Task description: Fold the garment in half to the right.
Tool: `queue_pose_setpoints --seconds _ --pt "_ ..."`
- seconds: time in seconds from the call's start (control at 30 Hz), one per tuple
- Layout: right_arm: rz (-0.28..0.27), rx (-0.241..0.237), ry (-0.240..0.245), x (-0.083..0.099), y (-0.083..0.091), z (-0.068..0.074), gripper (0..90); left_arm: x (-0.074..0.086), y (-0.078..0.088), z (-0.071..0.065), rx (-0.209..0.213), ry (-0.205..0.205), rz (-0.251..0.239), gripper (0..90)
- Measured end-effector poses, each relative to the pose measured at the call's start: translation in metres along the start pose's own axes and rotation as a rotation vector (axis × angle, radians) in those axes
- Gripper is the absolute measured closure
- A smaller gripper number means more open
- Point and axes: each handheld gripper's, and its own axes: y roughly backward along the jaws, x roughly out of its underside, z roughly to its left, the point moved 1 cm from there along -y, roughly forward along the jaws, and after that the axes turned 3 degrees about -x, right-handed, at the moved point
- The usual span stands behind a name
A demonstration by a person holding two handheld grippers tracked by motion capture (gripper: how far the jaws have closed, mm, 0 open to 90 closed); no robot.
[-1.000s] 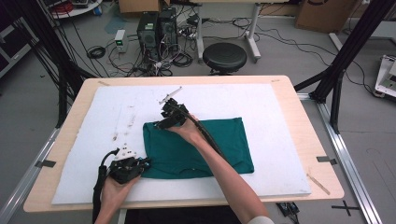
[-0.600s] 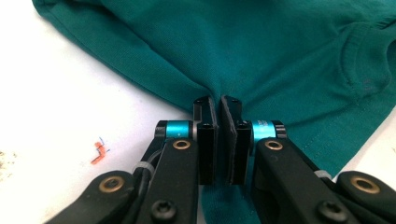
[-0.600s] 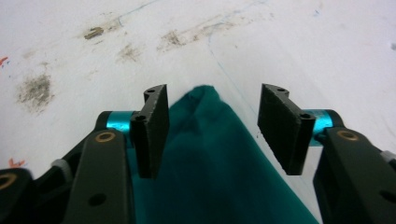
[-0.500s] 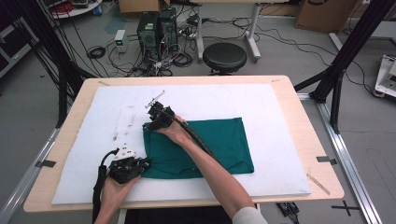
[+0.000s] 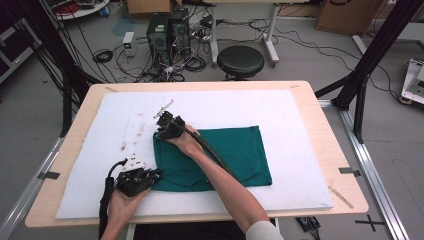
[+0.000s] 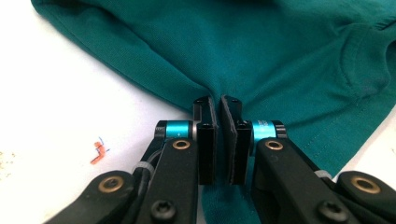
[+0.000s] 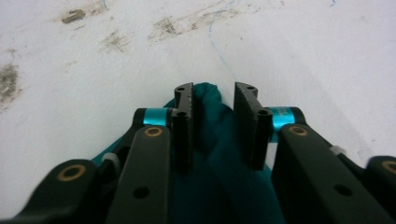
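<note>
Since the earlier frames, the right gripper (image 5: 161,131) has slid leftward along the far edge of the dark green cotton T-shirt (image 5: 235,152) to its far-left corner, and its jaws have just been closing; a bunched fold of cloth sits between them, the pads (image 7: 246,106) not yet pressing it. Unmoved, the left gripper (image 5: 156,172) is clamped tight on the near-left corner of the cloth. That shirt lies flat on the white foam board (image 5: 300,130) covering the wooden table (image 5: 330,115), long axis running left to right.

One green shirt (image 5: 235,150), two grippers, one stool (image 5: 240,61), two computer towers.
</note>
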Motion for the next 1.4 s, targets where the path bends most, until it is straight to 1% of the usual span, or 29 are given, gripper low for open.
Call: queue_pose_setpoints --seconds 0.13,0.17,0.23,0.3,0.33,0.37,0.43,0.47,0.53,0.57,0.6,0.67,0.77,0.87,0.93,0.97,1.0,1.03,1.07,1.13,1.17,1.23,1.3,1.4 --pt "0.01 0.009 0.015 -0.001 0.001 0.002 81.1 0.0 0.0 0.0 0.003 0.004 -0.002 84.9" --pt "0.011 0.017 0.028 -0.001 0.001 0.002 81.9 0.0 0.0 0.0 0.004 0.006 -0.002 85.0" --pt "0.013 0.017 0.028 -0.001 0.002 0.002 82.9 0.0 0.0 0.001 0.006 0.005 -0.002 85.3" --pt "0.009 0.003 0.013 -0.001 0.003 0.001 83.2 0.0 0.001 0.003 0.031 0.019 -0.001 85.4" --pt "0.008 -0.001 0.004 -0.001 0.004 0.0 83.3 0.0 0.002 0.006 0.056 0.039 0.001 85.4" --pt "0.002 -0.007 -0.004 -0.002 0.006 0.0 83.4 0.0 0.003 0.007 0.071 0.053 -0.004 85.5" --pt "-0.007 -0.006 -0.002 -0.003 0.01 0.0 83.6 0.0 0.007 0.011 0.093 0.073 -0.02 85.6" --pt "-0.014 -0.002 0.0 -0.004 0.013 0.0 83.7 -0.002 0.01 0.012 0.097 0.078 -0.03 85.6" --pt "-0.039 -0.001 -0.012 -0.007 0.019 0.001 83.8 -0.005 0.015 0.013 0.093 0.068 -0.042 85.6" --pt "-0.049 -0.006 -0.015 -0.009 0.021 0.001 83.8 -0.007 0.018 0.012 0.091 0.064 -0.048 85.6" --pt "-0.063 -0.012 -0.022 -0.01 0.024 0.001 83.7 -0.009 0.023 0.013 0.1 0.055 -0.05 85.6" --pt "-0.081 -0.031 -0.042 -0.014 0.029 0.002 83.8 -0.012 0.029 0.014 0.105 0.054 -0.064 85.6" --pt "-0.12 -0.031 -0.044 -0.022 0.037 0.006 83.7 -0.015 0.042 0.02 0.109 0.073 -0.101 85.6" --pt "-0.157 -0.049 -0.048 -0.028 0.043 0.009 83.7 -0.016 0.057 0.027 0.139 0.097 -0.144 85.6" --pt "-0.172 -0.052 -0.034 -0.033 0.047 0.014 83.7 -0.017 0.065 0.031 0.158 0.103 -0.166 85.6" --pt "-0.176 -0.05 -0.023 -0.034 0.048 0.016 83.6 -0.018 0.067 0.033 0.169 0.105 -0.17 85.6" --pt "-0.172 -0.044 -0.01 -0.034 0.049 0.017 83.7 -0.018 0.067 0.033 0.169 0.1 -0.166 85.6" --pt "-0.165 -0.041 -0.007 -0.034 0.049 0.017 83.6 -0.019 0.066 0.032 0.17 0.093 -0.159 85.6" --pt "-0.152 -0.045 -0.007 -0.033 0.048 0.016 83.6 -0.019 0.063 0.031 0.171 0.085 -0.146 85.6" --pt "-0.125 -0.054 -0.019 -0.03 0.046 0.013 83.6 -0.017 0.057 0.029 0.172 0.082 -0.131 85.6" --pt "-0.121 -0.058 -0.015 -0.028 0.045 0.011 83.5 -0.016 0.054 0.028 0.177 0.082 -0.123 85.5" --pt "-0.115 -0.057 -0.017 -0.025 0.046 0.009 83.4 -0.016 0.05 0.026 0.178 0.077 -0.121 85.5" --pt "-0.115 -0.052 -0.009 -0.021 0.047 0.008 83.3 -0.016 0.048 0.024 0.183 0.075 -0.12 85.5" --pt "-0.108 -0.045 -0.008 -0.016 0.05 0.005 83.3 -0.017 0.043 0.017 0.188 0.06 -0.127 85.5"
